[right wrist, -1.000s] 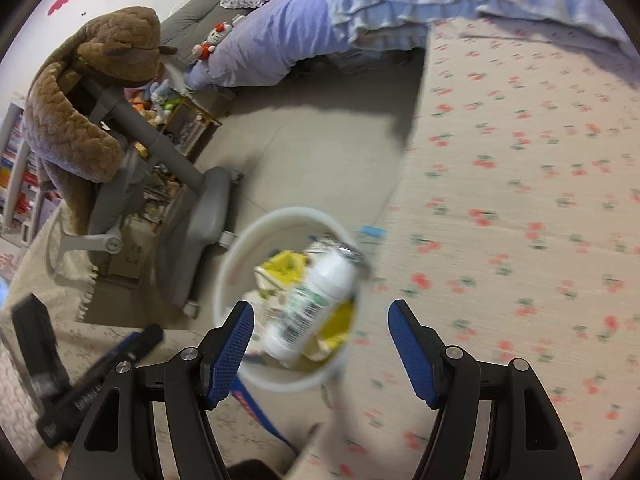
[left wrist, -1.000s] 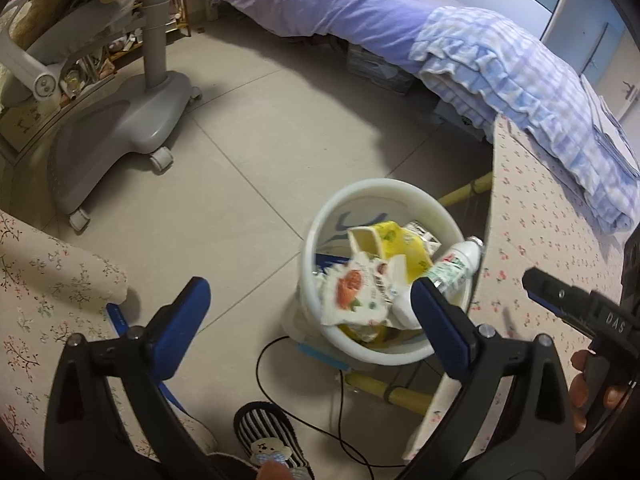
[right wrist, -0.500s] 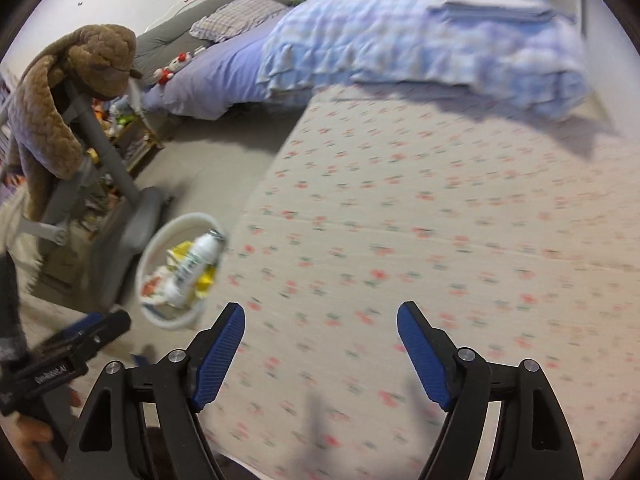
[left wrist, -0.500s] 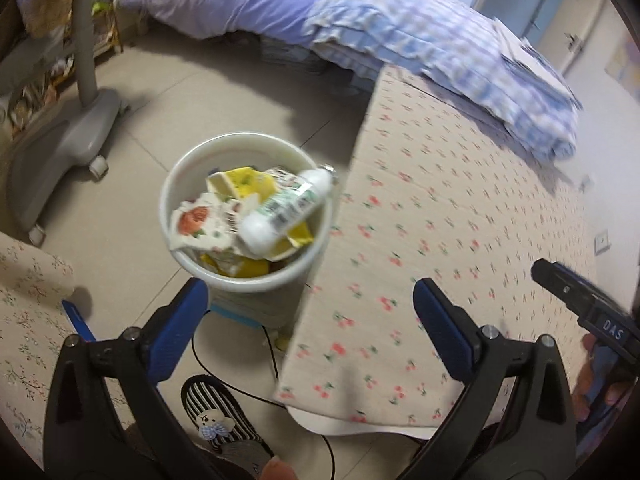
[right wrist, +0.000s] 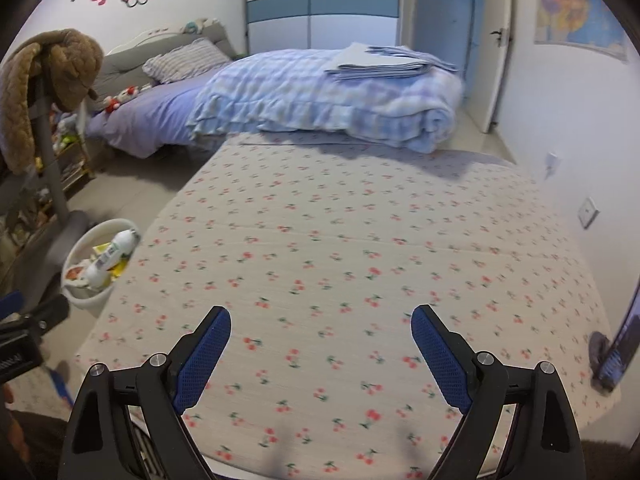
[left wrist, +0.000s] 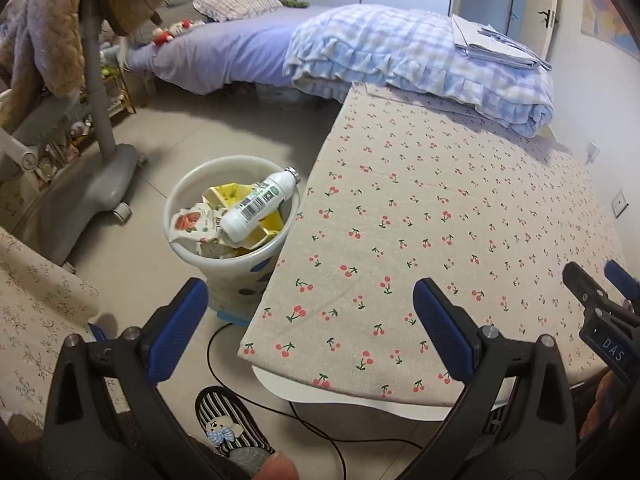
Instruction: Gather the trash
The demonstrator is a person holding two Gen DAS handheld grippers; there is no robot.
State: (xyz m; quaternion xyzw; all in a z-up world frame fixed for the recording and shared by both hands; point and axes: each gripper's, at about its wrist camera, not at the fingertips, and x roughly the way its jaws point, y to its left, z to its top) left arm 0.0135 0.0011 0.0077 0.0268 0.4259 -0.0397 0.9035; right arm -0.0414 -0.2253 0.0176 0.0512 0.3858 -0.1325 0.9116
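Where bin (left wrist: 234,204) (full) abuts table (left wrist: 460,216), cable (left wrist: 256,394) trails, prob. underneath.

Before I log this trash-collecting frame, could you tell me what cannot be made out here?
- Bin bottom, left wrist view: hidden under the white bottle and cartons.
- Bin's foot: covered by the left gripper finger and tablecloth edge.
- Dark object, right wrist view: blurred, cut off at the edge.
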